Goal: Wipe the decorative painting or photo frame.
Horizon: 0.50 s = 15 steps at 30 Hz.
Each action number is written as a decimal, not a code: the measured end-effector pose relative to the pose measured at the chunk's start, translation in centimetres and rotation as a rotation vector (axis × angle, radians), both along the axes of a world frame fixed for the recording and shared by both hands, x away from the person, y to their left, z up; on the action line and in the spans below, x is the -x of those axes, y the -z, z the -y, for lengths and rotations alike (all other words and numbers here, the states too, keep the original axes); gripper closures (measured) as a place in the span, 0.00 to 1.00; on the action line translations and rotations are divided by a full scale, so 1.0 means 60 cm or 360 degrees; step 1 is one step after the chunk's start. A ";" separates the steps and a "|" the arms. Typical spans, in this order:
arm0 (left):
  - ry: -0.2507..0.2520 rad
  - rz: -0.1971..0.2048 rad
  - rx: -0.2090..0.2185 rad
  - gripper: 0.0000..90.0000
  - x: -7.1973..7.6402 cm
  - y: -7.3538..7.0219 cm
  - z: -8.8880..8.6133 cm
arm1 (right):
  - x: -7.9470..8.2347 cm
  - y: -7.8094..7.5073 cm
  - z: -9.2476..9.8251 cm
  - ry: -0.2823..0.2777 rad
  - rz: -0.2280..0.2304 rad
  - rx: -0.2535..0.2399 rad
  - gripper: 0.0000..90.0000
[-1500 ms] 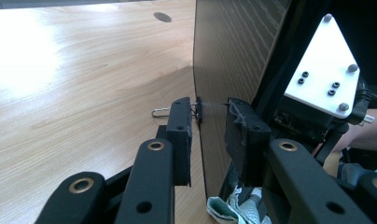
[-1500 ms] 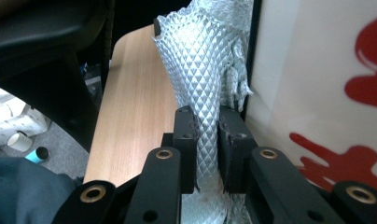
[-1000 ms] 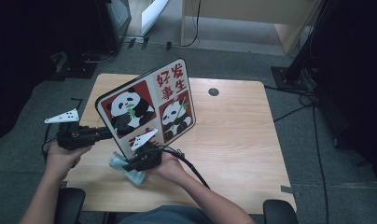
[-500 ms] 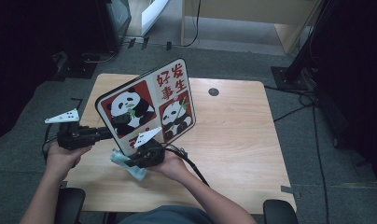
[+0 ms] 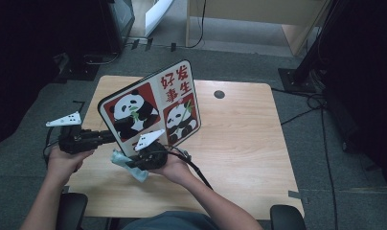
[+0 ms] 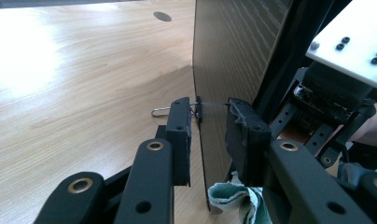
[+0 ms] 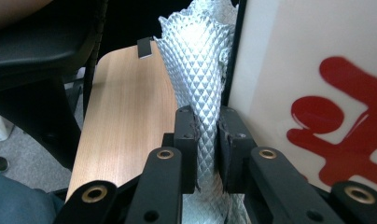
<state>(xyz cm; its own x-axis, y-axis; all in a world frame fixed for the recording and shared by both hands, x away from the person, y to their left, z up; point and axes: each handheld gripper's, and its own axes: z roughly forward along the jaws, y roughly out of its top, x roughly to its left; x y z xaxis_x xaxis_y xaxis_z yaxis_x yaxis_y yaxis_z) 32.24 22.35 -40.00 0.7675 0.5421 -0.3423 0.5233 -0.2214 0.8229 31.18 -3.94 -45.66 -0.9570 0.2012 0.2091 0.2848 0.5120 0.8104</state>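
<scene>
My left claw [image 6: 207,126] grips the board [image 5: 151,108] edge upright on the counter [image 5: 239,139]; my right claw [image 7: 206,126] is clenched on the cloth [image 7: 196,70] beside it.

cloth [image 5: 129,165] — shifted slightly along panda board [image 5: 151,109] lower edge | right tongs [image 5: 134,163]

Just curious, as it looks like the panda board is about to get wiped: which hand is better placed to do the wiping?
The right. Its tongs are shut on the cloth, right beside the panda board. The left tongs straddle the board's edge, seemingly propping it upright, so they are likely best kept there.
</scene>
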 end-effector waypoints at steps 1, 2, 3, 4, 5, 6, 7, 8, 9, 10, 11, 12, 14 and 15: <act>0.0001 0.0000 0.0000 0.79 0.000 0.000 0.000 | 0.000 -0.001 0.000 -0.0001 0.0003 0.0002 0.89; 0.0001 0.0001 0.0000 0.79 0.000 0.000 0.000 | -0.001 -0.002 0.000 0.0003 0.0003 0.0004 0.89; 0.0001 0.0000 0.0001 0.79 0.000 0.000 0.000 | -0.002 -0.003 0.001 0.0004 0.0006 0.0006 0.89; 0.0001 0.0000 0.0001 0.79 0.000 0.000 0.000 | -0.002 -0.004 0.002 0.0005 0.0000 0.0006 0.89; 0.0001 -0.0001 0.0002 0.79 0.000 0.000 0.000 | -0.003 -0.005 0.002 0.0009 0.0003 0.0005 0.89; 0.0002 -0.0001 0.0002 0.79 0.000 0.000 0.000 | -0.003 -0.007 0.003 0.0011 -0.0001 0.0006 0.89; 0.0002 0.0000 0.0001 0.79 0.000 0.000 0.000 | -0.004 -0.008 0.003 0.0011 -0.0006 0.0006 0.89; 0.0002 0.0000 0.0002 0.79 0.000 0.000 0.000 | -0.004 -0.010 0.003 0.0016 -0.0006 0.0008 0.89; 0.0001 0.0000 0.0002 0.79 0.000 0.000 0.000 | -0.004 -0.011 0.003 0.0019 -0.0003 0.0007 0.89; 0.0001 0.0000 0.0001 0.79 0.000 0.000 0.000 | -0.004 -0.013 0.003 0.0018 0.0000 0.0009 0.89; 0.0001 0.0000 0.0001 0.79 0.000 0.000 0.000 | -0.004 -0.014 0.003 0.0018 0.0001 0.0012 0.89; 0.0002 0.0000 0.0000 0.79 0.000 0.000 0.000 | -0.005 -0.015 0.003 0.0022 0.0001 0.0016 0.89; 0.0002 0.0001 0.0001 0.79 0.000 0.000 0.000 | -0.006 -0.019 0.003 0.0020 0.0001 0.0015 0.89; 0.0002 0.0001 0.0000 0.79 0.000 0.000 0.000 | -0.007 -0.021 0.004 0.0023 0.0006 0.0013 0.89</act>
<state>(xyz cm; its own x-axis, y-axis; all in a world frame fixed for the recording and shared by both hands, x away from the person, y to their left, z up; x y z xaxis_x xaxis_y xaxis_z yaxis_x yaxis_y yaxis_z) 32.25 22.36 -40.01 0.7682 0.5411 -0.3420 0.5227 -0.2218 0.8231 31.57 -4.15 -44.42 -0.9547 0.2170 0.2036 0.2891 0.5145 0.8073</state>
